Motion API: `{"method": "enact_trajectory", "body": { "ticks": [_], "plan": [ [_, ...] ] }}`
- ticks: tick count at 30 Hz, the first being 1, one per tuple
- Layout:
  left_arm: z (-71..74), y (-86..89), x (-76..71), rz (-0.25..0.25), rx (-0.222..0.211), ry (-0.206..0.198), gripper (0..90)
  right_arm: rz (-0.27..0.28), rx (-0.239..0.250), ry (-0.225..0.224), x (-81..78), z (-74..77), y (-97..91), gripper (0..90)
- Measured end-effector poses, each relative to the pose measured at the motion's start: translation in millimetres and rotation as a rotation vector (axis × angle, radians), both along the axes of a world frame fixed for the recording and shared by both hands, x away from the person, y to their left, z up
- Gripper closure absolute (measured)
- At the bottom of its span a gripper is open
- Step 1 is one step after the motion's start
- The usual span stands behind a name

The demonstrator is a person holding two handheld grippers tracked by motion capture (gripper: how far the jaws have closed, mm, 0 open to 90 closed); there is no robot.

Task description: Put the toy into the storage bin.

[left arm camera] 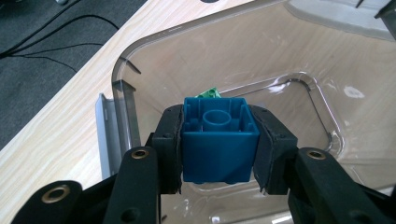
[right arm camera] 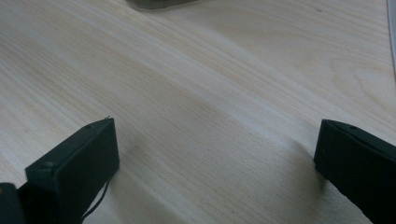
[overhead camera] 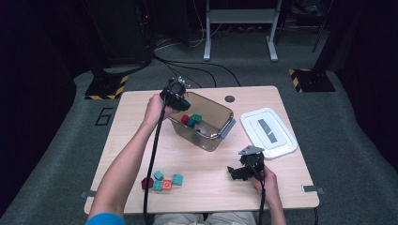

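Observation:
My left gripper hangs over the left rim of a clear plastic bin and is shut on a blue brick, hollow side toward the camera. Its jaws press both sides of the brick above the bin's inside. A green brick peeks out behind it. Inside the bin lie a red brick, a blue brick and a green brick. My right gripper rests low over the table near the front right, jaws wide open with bare wood between them.
A white lid lies flat to the right of the bin. Several loose bricks, teal, orange and dark red, sit near the front left of the wooden table. Cables trail from both grippers toward the person.

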State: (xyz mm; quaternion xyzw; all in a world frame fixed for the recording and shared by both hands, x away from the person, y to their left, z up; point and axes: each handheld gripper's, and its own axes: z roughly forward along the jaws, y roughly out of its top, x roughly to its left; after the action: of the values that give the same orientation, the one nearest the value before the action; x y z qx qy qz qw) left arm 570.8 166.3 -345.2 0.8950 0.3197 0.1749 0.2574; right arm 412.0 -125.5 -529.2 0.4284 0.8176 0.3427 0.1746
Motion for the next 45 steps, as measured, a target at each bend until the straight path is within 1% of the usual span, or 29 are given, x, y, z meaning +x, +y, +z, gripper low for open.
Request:
{"method": "enact_trajectory", "body": {
  "ticks": [3,7,9,11,14,17,24,29,33,35,36,39,42,45],
  "plan": [
    [-2.1,-3.0,4.1,-0.001,0.004,0.002,58.5,-0.004,0.002,-0.001,0.0,0.0,0.2,0.0],
    [-6.8,-4.7,9.4,0.004,0.004,0.02,57.8,-0.004,0.002,-0.001,0.0,0.0,0.2,0.0],
    [-7.8,-4.4,10.7,0.012,0.004,0.033,49.8,0.001,0.001,0.0,-0.1,0.0,-0.1,0.0],
    [-6.9,-2.9,9.4,0.022,-0.005,0.028,42.4,-0.003,0.002,0.0,-0.1,0.0,0.1,0.0],
    [-2.6,0.4,4.3,0.036,-0.012,0.019,34.5,-0.005,0.002,0.001,-0.2,0.0,0.2,0.0],
    [3.3,5.3,-3.9,0.045,-0.021,-0.003,29.1,0.001,0.0,0.001,-0.1,0.0,-0.1,0.0],
    [15.3,20.0,-29.6,0.035,-0.034,-0.032,18.5,0.0,0.0,0.001,-0.2,0.1,0.0,0.0],
    [20.7,31.8,-48.6,0.021,-0.044,-0.047,14.8,0.0,0.0,0.002,-0.2,0.1,0.0,0.0],
    [21.3,40.6,-62.4,0.02,-0.054,-0.058,13.0,-0.001,0.0,0.002,-0.2,0.1,0.0,0.0],
    [20.4,46.0,-68.8,0.019,-0.053,-0.061,12.0,0.0,0.0,0.001,-0.1,0.0,-0.1,0.0],
    [19.1,48.4,-72.3,0.021,-0.058,-0.057,11.2,0.0,0.0,0.001,-0.2,0.0,-0.1,0.0],
    [13.9,56.4,-81.0,0.026,-0.056,-0.057,8.6,0.0,0.0,0.001,-0.2,0.1,0.0,0.0],
    [5.0,64.1,-89.7,0.044,-0.067,-0.05,6.4,0.001,0.0,0.0,-0.1,0.0,-0.1,0.0],
    [-7.3,72.7,-97.7,0.056,-0.065,-0.038,3.9,0.0,0.0,0.001,-0.1,0.0,-0.1,0.0]
  ]
}}
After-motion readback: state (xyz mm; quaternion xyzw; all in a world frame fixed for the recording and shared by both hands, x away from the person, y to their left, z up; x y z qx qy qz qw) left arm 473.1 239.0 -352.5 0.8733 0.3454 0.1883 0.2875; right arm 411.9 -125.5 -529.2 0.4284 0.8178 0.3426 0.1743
